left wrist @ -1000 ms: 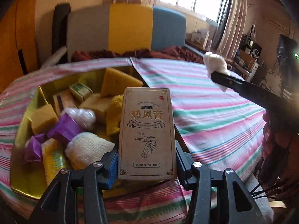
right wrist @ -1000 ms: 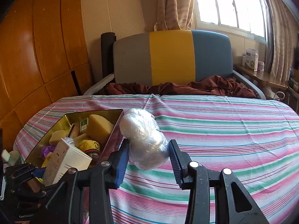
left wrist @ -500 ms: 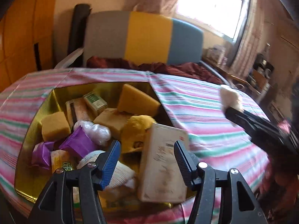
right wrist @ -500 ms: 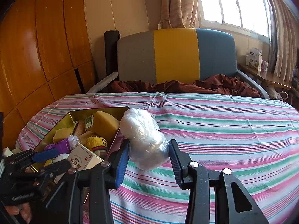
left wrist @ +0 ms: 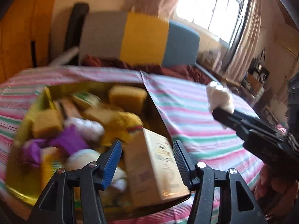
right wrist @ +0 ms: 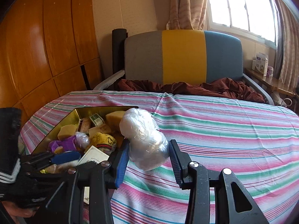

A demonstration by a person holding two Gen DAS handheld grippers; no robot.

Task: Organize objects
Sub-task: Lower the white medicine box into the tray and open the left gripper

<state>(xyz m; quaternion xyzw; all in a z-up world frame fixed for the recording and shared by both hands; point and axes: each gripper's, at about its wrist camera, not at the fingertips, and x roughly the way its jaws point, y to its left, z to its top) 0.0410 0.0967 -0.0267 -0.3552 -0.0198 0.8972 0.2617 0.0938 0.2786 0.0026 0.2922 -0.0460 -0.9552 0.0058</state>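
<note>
A: Item one, left gripper [left wrist: 146,160]?
B: Jaws apart and closing slightly, pads clear of the tan carton [left wrist: 155,166]. The carton lies tilted between them but lower, resting in the gold tin [left wrist: 46,95] on the striped tablecloth [left wrist: 186,112].

A: Tin contents?
B: Yellow sponges, purple wrappers, a white knitted item, a small green box; blurred in the left view.

A: Item two, right gripper [right wrist: 148,160]?
B: Narrow gap, both pads pressed on a white plastic-wrapped bundle [right wrist: 143,140], held above the cloth just right of the tin.
</note>
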